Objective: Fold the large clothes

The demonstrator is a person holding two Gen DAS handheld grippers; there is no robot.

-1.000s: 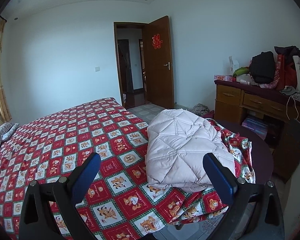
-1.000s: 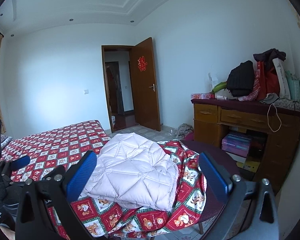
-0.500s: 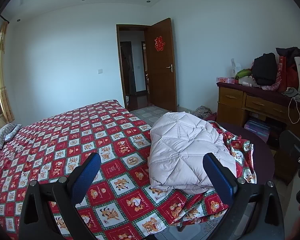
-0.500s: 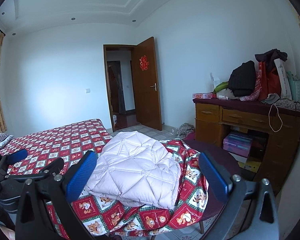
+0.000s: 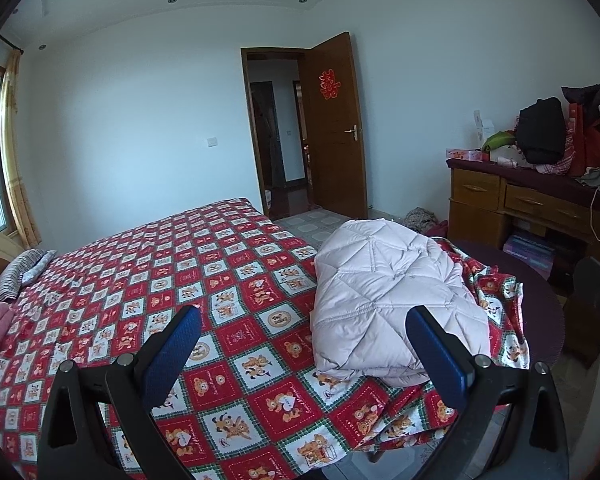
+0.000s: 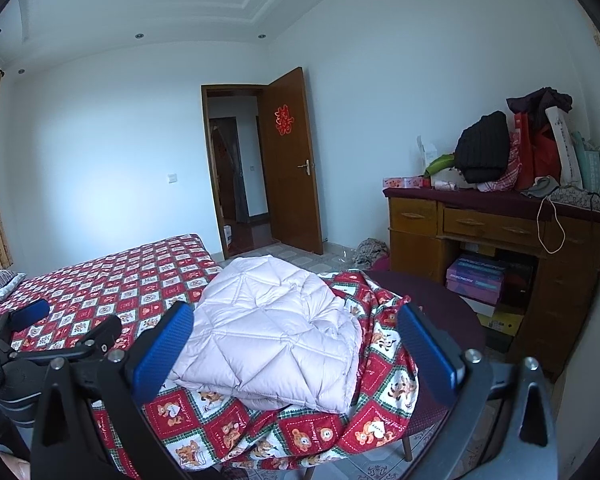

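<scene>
A pale pink quilted jacket (image 5: pixel 384 296) lies folded into a thick bundle on the near corner of the bed (image 5: pixel 148 280), which has a red bear-patterned cover. The same jacket (image 6: pixel 276 328) fills the middle of the right wrist view. My left gripper (image 5: pixel 304 352) hovers open above and in front of the bed corner, holding nothing. My right gripper (image 6: pixel 296 344) is also open and empty, raised short of the jacket. The left gripper's blue tip and black frame (image 6: pixel 32 314) show at the left of the right wrist view.
A dark round table (image 6: pixel 440 304) stands under the hanging bed cover beside the jacket. A wooden dresser (image 6: pixel 496 236) piled with bags and clothes lines the right wall. An open brown door (image 5: pixel 332 132) is at the back. Pillows (image 5: pixel 24 272) lie at the far left.
Both grippers have lifted and drawn back a little from the folded jacket, so the views tilt up toward the ceiling. The jacket has not moved.
</scene>
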